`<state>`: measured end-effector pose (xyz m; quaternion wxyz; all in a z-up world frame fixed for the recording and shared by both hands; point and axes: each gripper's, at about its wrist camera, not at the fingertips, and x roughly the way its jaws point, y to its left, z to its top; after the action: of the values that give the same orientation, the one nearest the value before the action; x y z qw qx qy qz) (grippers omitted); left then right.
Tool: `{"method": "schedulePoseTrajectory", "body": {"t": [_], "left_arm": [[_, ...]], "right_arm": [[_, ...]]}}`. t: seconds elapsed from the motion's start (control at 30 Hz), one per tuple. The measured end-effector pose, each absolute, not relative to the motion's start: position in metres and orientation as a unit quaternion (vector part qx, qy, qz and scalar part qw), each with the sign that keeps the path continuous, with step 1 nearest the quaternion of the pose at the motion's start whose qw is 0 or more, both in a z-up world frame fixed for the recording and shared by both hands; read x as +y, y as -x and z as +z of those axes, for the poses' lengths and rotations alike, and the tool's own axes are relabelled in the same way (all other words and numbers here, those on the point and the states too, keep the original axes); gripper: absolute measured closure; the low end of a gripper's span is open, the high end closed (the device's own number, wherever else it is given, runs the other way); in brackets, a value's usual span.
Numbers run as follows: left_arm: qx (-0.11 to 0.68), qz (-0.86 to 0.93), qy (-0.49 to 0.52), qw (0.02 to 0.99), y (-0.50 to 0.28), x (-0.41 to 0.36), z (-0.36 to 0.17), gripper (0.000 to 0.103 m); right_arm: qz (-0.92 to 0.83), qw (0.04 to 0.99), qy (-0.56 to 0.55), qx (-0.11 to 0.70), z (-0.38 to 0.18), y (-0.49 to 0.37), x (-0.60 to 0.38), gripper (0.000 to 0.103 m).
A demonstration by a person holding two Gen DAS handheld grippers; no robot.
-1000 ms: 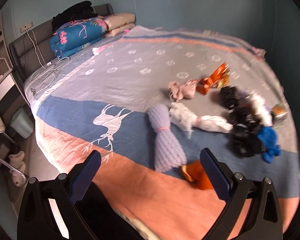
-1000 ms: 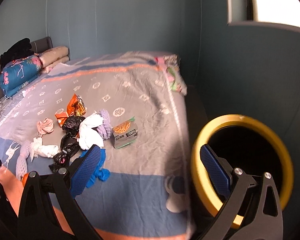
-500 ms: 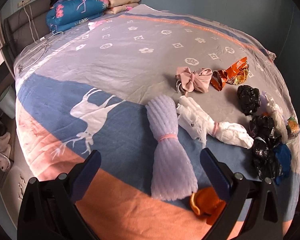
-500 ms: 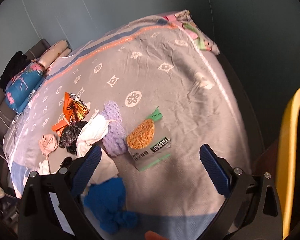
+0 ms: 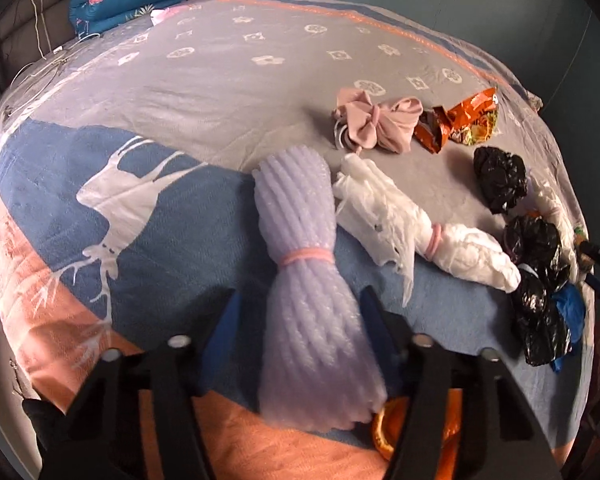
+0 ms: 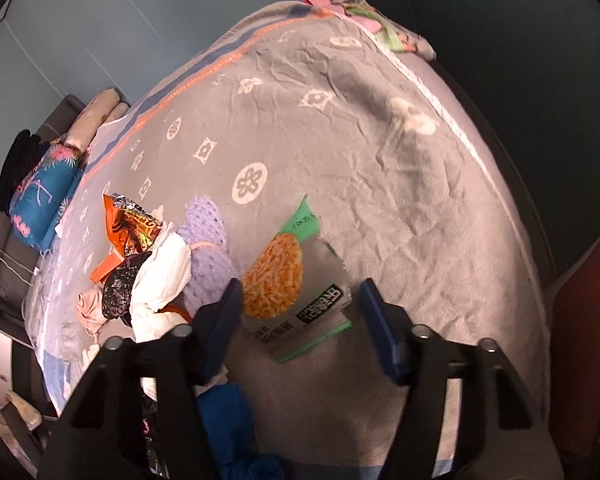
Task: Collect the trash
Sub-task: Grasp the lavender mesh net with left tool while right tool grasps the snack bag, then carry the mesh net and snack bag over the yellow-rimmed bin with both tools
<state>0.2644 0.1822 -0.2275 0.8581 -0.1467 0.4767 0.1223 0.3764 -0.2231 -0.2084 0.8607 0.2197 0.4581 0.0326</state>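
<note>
Trash lies scattered on the bed (image 5: pixel 204 92), over a grey, blue and orange blanket. My left gripper (image 5: pixel 300 316) points steeply down at a lavender foam-net bundle (image 5: pixel 304 264) tied at its waist with a pink band; the bundle's near end sits between my two blue fingers (image 5: pixel 224 328), which are closing around it, with a gap left on each side, so they are not yet pressing it. Just right of the bundle lies a white plastic bag (image 5: pixel 416 228), also banded; beyond it, a pink cloth knot (image 5: pixel 376 122), an orange foil wrapper (image 5: pixel 460 120) and black crumpled bags (image 5: pixel 532 256). An orange scrap (image 5: pixel 384 432) shows under my right-hand finger.

My right gripper (image 6: pixel 300 308) also tilts downward, straddling a flat snack box (image 6: pixel 296 284) printed with an orange oval of noodles. Its fingers (image 6: pixel 380 328) are closing; the left one appears to meet the box edge, the right one stands clear, so no grip yet. A blue glove-like wad (image 6: pixel 228 412) lies below.
</note>
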Motion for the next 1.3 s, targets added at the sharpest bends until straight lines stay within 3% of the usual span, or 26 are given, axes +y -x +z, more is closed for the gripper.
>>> {"method": "schedulePoseTrajectory", "body": {"t": [0.1, 0.27, 0.33, 0.93, 1.3], "left_arm": [[0.474, 0.111, 0.153, 0.86, -0.266, 0.182, -0.229, 0.07], [0.458, 0.105, 0.192, 0.861, -0.258, 0.191, -0.23, 0.075], [0.45, 0.095, 0.217, 0.861, -0.252, 0.197, -0.229, 0.075], [0.39, 0.089, 0.224, 0.889, -0.211, 0.183, -0.195, 0.076], [0.353, 0.057, 0.207, 0.911, -0.185, 0.153, -0.148, 0.076]], "right_arm": [[0.037, 0.86, -0.212, 0.463, -0.212, -0.376, -0.219, 0.056], [0.043, 0.868, -0.205, 0.451, -0.205, -0.37, -0.216, 0.085], [0.05, 0.868, -0.216, 0.444, -0.204, -0.367, -0.22, 0.087], [0.09, 0.881, -0.252, 0.389, -0.158, -0.317, -0.246, 0.09], [0.135, 0.898, -0.262, 0.327, -0.091, -0.263, -0.261, 0.09]]}}
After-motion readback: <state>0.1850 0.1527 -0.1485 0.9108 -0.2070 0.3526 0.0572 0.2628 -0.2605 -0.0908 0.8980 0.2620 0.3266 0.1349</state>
